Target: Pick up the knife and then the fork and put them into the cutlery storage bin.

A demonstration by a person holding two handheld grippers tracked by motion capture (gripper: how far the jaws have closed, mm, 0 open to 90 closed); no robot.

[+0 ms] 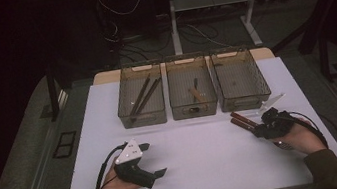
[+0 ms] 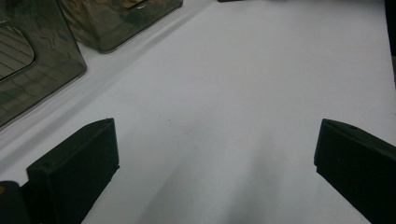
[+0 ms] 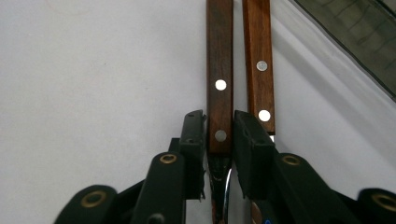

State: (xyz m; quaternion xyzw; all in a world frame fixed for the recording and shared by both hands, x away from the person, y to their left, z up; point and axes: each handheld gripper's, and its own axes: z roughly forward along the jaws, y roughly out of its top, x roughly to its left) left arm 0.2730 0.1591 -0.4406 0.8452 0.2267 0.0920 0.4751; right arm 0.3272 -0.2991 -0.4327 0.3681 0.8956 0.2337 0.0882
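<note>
Pinching one wooden handle (image 3: 220,93), right gripper (image 3: 219,135) lies low.

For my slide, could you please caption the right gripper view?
Right gripper shut on one wooden handle, second handle alongside.

Knife handles (image 3: 220,79) are reddish-brown wood with silver rivets, table (image 1: 206,154) is white, bins (image 1: 192,93) look smoky grey-brown, I think.

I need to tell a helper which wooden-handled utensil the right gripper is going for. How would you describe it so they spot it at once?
On the white table, look just in front of the rightmost of three smoky bins, where two wooden-handled utensils lie side by side. The one meant sits between the jaws of the right gripper. Its twin lies outside the jaws, nearer the bin.
</note>
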